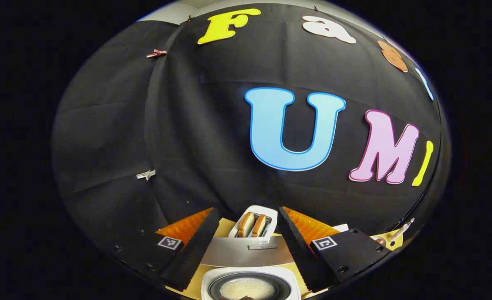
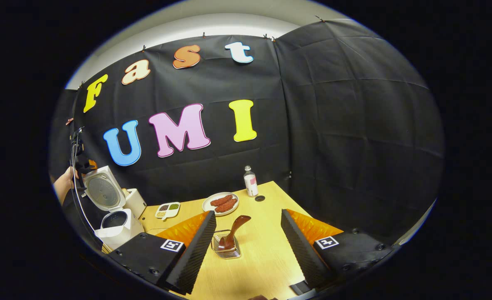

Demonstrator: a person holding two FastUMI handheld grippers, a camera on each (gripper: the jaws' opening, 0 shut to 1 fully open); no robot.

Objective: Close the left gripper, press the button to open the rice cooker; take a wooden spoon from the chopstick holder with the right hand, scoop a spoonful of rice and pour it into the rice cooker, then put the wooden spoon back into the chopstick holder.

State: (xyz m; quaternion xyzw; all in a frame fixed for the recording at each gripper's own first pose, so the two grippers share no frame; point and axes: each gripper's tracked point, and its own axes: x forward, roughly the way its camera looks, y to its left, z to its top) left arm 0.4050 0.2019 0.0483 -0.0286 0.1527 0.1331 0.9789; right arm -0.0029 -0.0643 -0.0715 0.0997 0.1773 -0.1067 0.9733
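Desk (image 2: 267, 250) is light wood, booth corner behind it. Rice cooker (image 2: 119, 227) sits at the desk's far left in the right gripper view: white body, lid (image 2: 103, 192) swung up and open, dark inner pot visible; a hand (image 2: 64, 183) and cable sit just behind the lid. In the left gripper view the cooker (image 1: 250, 287) is directly below the camera, pot opening showing pale contents, lid (image 1: 246, 252) tipped back; some small print on the lid, too small to read. Toaster (image 1: 254, 223) behind it, white, two bread slices standing in the slots; same toaster (image 2: 136, 202) shows just right of the cooker lid in the right gripper view. Left gripper (image 1: 248, 241): jaws spread wide, holding nothing, cooker between them below. Right gripper (image 2: 248, 246): jaws spread wide, holding nothing, hanging above the desk. Chopstick holder (image 2: 226, 246), a clear square container, sits on the desk between the right jaws, touching neither; wooden spoon (image 2: 234, 231) stands in it, leaning right, bowl end up. Plate (image 2: 221, 203) of reddish sausages farther back, sectioned dish (image 2: 167, 209) with small portions to its left, bottle (image 2: 250, 181) with a label near the back wall, label unreadable. Each gripper finger carries a square black-and-white marker tag; no readable brand text on any item.
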